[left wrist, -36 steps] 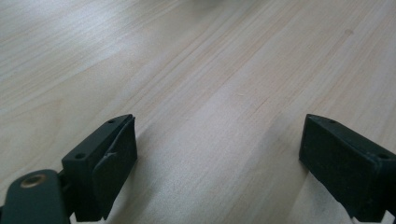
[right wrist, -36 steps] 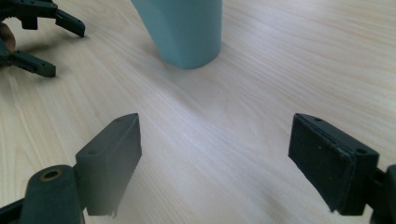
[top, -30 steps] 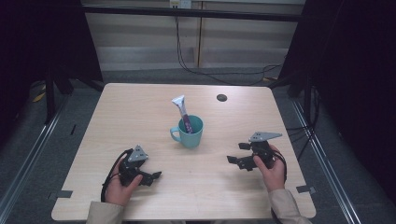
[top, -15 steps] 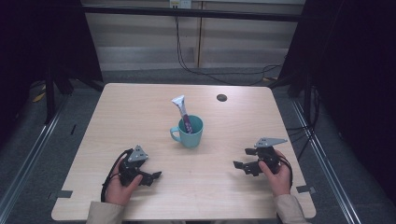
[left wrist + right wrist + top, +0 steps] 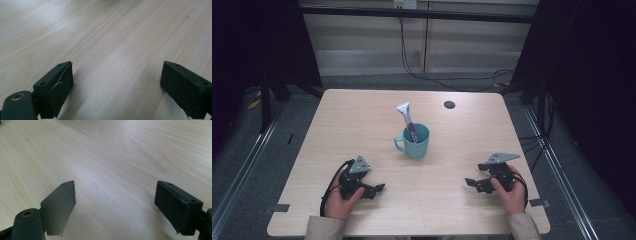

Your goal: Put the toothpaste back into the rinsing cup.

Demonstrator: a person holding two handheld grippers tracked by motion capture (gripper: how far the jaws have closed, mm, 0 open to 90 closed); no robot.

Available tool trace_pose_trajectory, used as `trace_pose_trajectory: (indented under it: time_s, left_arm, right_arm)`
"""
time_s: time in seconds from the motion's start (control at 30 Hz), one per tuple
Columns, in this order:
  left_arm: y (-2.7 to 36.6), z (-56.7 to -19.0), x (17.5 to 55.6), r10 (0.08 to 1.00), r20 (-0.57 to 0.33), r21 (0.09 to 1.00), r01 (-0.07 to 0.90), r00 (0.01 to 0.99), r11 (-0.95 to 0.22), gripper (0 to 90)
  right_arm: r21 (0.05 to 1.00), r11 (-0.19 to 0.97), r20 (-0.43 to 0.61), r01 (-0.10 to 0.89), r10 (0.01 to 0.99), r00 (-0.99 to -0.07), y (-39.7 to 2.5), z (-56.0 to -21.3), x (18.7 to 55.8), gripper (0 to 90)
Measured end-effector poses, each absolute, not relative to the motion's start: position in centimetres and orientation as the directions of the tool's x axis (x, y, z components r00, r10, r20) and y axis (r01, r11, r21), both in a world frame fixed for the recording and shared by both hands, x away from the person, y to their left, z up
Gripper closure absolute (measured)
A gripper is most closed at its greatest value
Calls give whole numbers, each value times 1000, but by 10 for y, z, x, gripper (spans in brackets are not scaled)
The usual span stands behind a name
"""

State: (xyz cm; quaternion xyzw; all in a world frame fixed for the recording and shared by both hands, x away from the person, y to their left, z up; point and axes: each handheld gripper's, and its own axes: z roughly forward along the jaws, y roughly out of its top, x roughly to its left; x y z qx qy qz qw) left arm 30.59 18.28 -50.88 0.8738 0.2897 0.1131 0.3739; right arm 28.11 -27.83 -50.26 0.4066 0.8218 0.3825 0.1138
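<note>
Right hand-held gripper (image 5: 475, 183) has been pulled back and lowered to the worktop (image 5: 362, 120) near edge, left hand-held gripper (image 5: 373, 189) unmoved, both jaws held apart and empty, tube (image 5: 406, 117) left standing in the teal mug (image 5: 416, 142) mid-worktop, placement judged done.

mugs: 1 teal mug (image 5: 416, 140)
tubes: 1 tube (image 5: 407, 120)
tongs: 2, left tongs (image 5: 374, 189), right tongs (image 5: 474, 183)
surface: 1 surface (image 5: 362, 120)
</note>
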Motion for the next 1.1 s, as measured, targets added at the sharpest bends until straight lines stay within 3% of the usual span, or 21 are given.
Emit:
trace_pose_trajectory:
  time_s: [0.5, 1.1]
  left_arm:
    - [183, -509, 306, 593, -18, 719, 423, 805, -552, 109]
    - [183, -509, 305, 595, -14, 718, 422, 803, -553, 109]
  right_arm:
    - [720, 442, 24, 535, 755, -656, -274, -511, 271, 136]
    - [720, 430, 24, 545, 769, -639, -273, -511, 269, 122]
